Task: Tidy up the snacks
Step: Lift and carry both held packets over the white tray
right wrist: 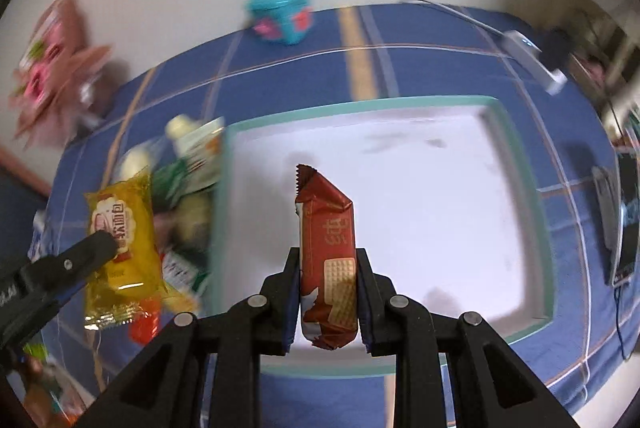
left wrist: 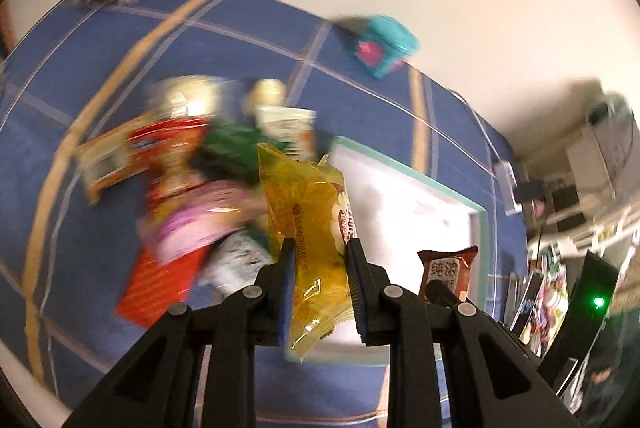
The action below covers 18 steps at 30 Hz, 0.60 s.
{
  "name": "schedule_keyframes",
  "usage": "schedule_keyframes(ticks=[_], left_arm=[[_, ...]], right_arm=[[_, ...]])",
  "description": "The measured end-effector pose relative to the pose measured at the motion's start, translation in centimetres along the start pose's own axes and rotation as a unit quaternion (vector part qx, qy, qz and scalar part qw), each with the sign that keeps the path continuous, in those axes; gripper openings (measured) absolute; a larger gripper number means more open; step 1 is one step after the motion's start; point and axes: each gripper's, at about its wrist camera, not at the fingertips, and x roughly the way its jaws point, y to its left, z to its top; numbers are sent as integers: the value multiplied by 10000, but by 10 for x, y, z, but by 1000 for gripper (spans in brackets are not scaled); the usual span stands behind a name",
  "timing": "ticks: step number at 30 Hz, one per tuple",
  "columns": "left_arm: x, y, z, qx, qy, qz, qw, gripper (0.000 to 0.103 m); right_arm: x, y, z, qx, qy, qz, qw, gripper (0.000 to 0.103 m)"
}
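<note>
You are near the start, I judge. The tray (right wrist: 516,164) is empty: its white floor shows only faint grey marks, and no snack lies in it yet. Most snacks are in a loose pile (left wrist: 180,164) on the cloth (left wrist: 100,68), just beside the left rim of the tray.

Your left gripper (left wrist: 320,248) is closed on a yellow pack (left wrist: 316,228). The pack hangs in the air over the edge of the pile, near the tray rim. Your right gripper (right wrist: 328,256) is closed on a brown wafer bar (right wrist: 328,248), and this one is over the tray floor, standing upright between the jaws. So two snacks are lifted and none is put down; the whole pile is left to sort.

About materials: the yellow pack is a shiny, half-clear film, soft and puffy, with a crimped seam at each end. It bends easily where the jaws pinch it. The wafer bar is long and narrow, in a glossy foil wrapper with a saw-tooth end, and it seems stiffer. The pile has mixed wrappers in red, green, pink and white, all thin and slippery as far as the blur lets me see. The tray is hard, smooth and square with a low teal rim. The cloth is blue with thin pale lines and yellow bands, matte and flat.

A teal box (right wrist: 282,14) stands at the far edge of the table, well apart from the tray.
</note>
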Motion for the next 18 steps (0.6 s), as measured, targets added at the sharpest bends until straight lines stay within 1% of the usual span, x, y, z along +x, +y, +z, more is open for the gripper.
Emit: schedule_keyframes(ticks=[3, 5, 8, 12, 18], left_arm=[[19, -31, 3, 364, 23, -114, 9993, 25], [31, -46, 4, 542, 37, -153, 9984, 26], [51, -64, 6, 767, 84, -216, 9968, 26], [72, -75, 9, 878, 131, -274, 9957, 26], [97, -78, 15, 879, 229, -344, 9953, 26]], right_arm=[[1, -19, 9, 181, -103, -146, 9997, 26], [3, -26, 15, 198, -168, -271, 9993, 26], [5, -40, 25, 240, -242, -316, 9989, 26], [14, -51, 38, 254, -326, -372, 9985, 26], [31, -63, 47, 351, -254, -295, 9986, 26]])
